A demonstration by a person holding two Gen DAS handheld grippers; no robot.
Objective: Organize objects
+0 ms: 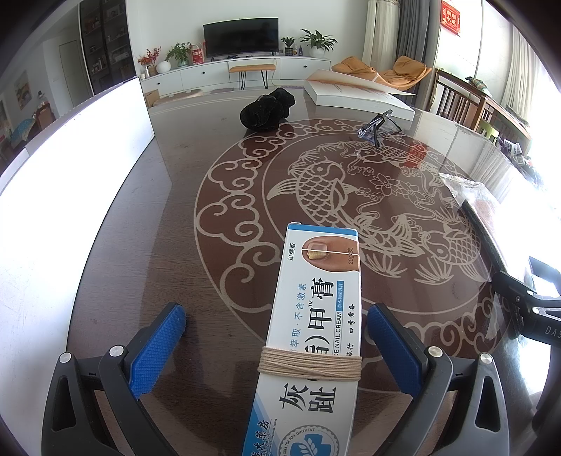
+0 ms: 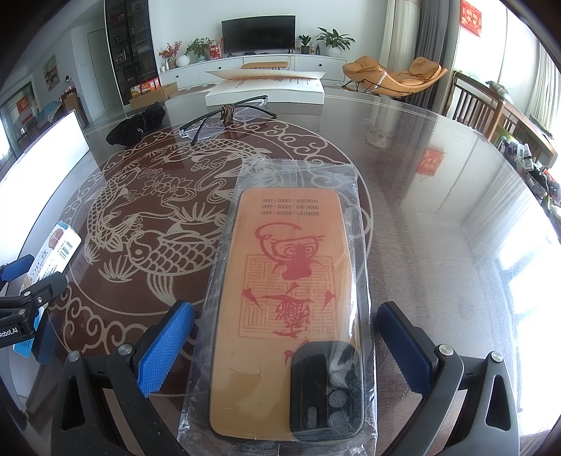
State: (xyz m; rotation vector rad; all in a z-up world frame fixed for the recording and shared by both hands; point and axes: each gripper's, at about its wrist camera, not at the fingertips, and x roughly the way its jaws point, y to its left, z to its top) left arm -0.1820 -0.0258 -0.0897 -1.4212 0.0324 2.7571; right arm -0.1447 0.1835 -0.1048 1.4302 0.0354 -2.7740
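My left gripper (image 1: pixel 277 347) hovers low over the glossy brown fish-patterned table (image 1: pixel 157 217), blue pads spread wide either side of a white-and-blue ointment box wound with tan cord (image 1: pixel 312 336). My right gripper (image 2: pixel 285 347), equally wide apart, straddles an orange phone case in clear plastic wrap (image 2: pixel 287 298).

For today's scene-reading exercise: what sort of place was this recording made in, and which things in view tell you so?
Most likely a home living room: a television on a long white cabinet, an orange lounge chair by curtains, and potted plants beside the screen.
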